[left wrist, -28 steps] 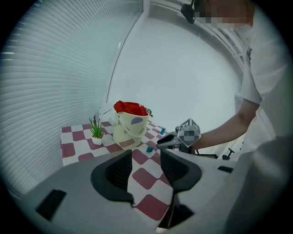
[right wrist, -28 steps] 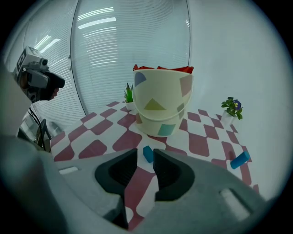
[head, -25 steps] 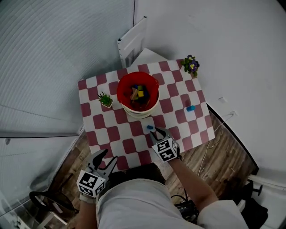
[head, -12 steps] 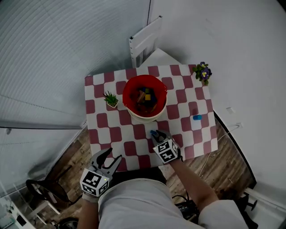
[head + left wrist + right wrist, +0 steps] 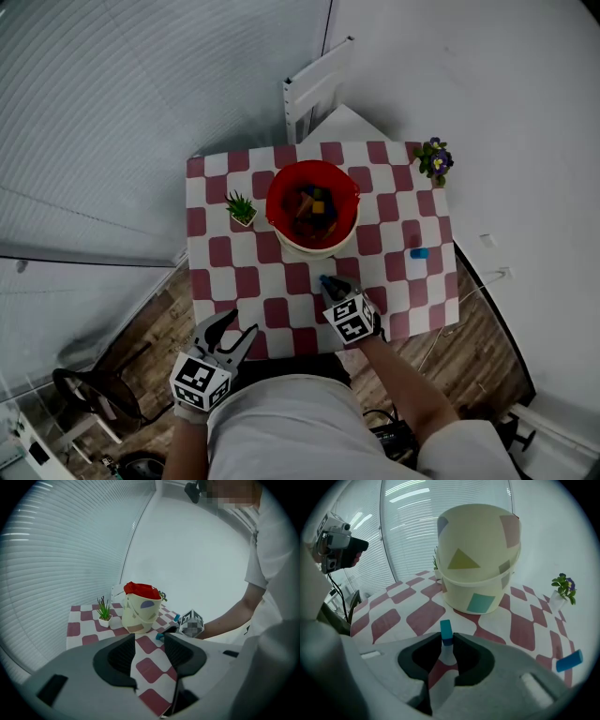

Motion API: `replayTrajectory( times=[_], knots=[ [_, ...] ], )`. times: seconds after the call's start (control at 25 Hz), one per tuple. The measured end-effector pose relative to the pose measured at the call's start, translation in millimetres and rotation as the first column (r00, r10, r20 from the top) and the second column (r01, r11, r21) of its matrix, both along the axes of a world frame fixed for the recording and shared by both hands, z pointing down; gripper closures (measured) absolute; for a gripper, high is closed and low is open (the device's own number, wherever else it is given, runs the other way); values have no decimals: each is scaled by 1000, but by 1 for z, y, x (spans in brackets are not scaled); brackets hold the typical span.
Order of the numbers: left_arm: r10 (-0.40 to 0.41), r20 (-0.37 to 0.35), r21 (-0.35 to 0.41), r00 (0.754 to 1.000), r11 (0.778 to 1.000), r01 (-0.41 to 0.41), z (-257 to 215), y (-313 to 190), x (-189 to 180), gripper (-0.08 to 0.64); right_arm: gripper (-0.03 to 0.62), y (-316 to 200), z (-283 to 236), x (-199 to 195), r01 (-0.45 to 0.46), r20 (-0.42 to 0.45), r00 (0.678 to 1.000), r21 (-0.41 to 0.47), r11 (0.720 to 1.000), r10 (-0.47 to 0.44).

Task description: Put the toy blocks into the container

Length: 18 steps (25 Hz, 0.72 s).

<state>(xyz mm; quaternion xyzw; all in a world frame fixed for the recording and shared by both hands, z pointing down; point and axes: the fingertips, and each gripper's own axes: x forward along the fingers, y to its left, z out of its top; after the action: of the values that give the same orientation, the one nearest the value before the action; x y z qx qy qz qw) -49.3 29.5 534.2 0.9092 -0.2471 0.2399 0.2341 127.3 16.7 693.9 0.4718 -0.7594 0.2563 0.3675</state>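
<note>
The right tongs (image 5: 446,638) pinch a teal block (image 5: 446,629) by its lower end only, so it could twist or slip out on the way up to the bucket (image 5: 480,559). The tall rim just ahead could also knock it loose if the approach is low. The left tongs (image 5: 150,641) are spread and empty, off the near edge of the tabletop (image 5: 246,281). A second blue block (image 5: 419,252) lies close to the right edge, where a nudge could push it off. Bare checks lie open between the bucket and the near edge. A small green plant (image 5: 241,207) stands just left of the bucket.
</note>
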Motion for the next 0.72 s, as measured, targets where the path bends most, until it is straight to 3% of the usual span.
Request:
replayTrajectory(
  times=[0.72],
  knots=[
    [65, -65, 48, 996, 997, -62, -15, -8, -4, 379, 511, -23, -106, -9, -70, 21, 997, 160, 985, 68]
  ],
)
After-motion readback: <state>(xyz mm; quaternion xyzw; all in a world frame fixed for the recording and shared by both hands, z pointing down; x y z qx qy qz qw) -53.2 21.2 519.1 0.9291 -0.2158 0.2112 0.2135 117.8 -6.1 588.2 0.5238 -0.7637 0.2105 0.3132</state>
